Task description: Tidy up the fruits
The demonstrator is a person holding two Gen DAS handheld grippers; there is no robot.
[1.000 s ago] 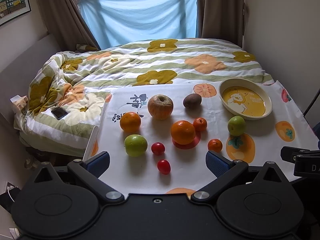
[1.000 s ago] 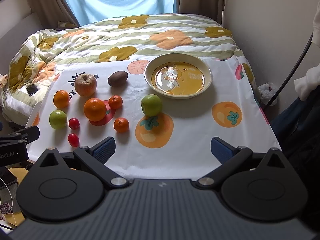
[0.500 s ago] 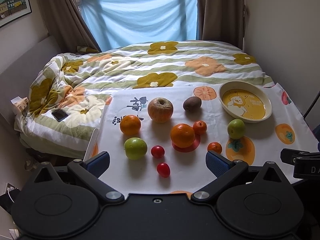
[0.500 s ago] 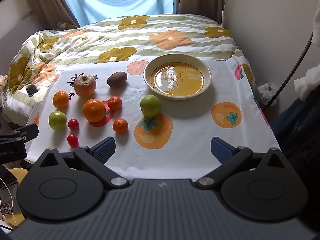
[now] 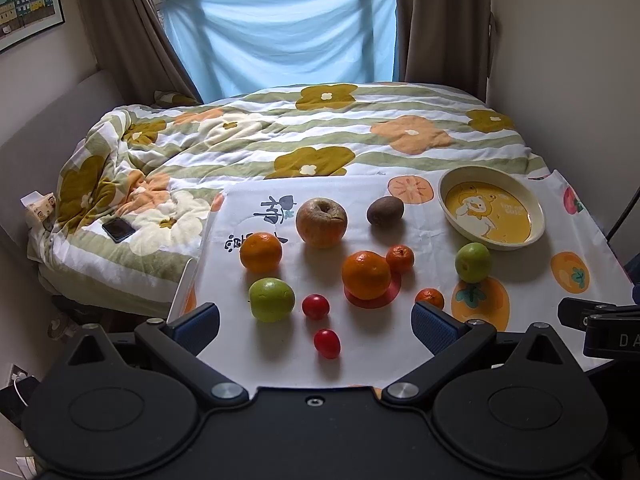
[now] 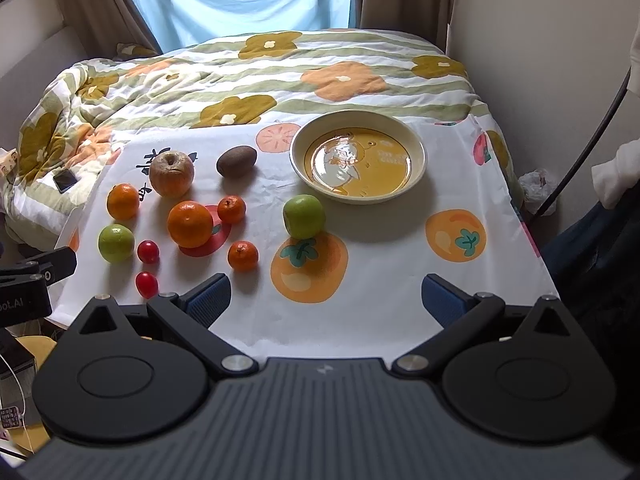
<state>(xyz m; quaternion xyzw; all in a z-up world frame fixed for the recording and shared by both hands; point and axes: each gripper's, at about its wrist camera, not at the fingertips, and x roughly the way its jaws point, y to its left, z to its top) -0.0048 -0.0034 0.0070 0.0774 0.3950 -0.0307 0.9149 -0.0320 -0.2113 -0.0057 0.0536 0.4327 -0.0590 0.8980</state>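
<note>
Yellow bowl (image 6: pixel 416 184) holds no fruit.

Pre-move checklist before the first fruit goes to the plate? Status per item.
1. Left gripper open, nothing between the fingers: ok.
2. Right gripper open, nothing held: ok.
3. Plate holds no fruit, upright on the cloth: ok.
4. Green apple nearest the plate stands apart from other fruit, free to grasp: ok.
5. Large orange and small tangerine sit very close; whether they touch: cannot tell.
6. Cherry tomato lies near the front cloth edge and could roll off: not ok.
</note>
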